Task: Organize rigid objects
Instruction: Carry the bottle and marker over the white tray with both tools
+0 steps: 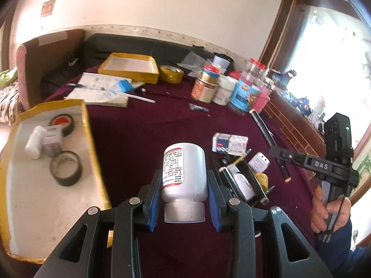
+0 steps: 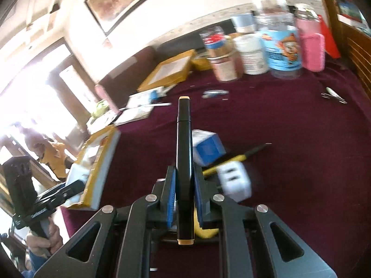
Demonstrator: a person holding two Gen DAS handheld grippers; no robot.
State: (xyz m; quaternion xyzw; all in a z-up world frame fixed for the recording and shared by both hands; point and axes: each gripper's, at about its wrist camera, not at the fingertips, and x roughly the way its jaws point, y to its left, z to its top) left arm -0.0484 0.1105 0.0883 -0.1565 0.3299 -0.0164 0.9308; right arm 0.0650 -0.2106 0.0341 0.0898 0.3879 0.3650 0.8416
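My left claw clamps a white bottle beside the yellow tray, while my right claw clamps a black marker.

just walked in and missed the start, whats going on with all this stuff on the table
A person is tidying a cluttered table with a gripper in each hand. The left gripper holds a white pill bottle, cap toward the camera. The right gripper is shut on a black marker. A yellow-edged tray to the left already holds tape rolls and a small bottle.
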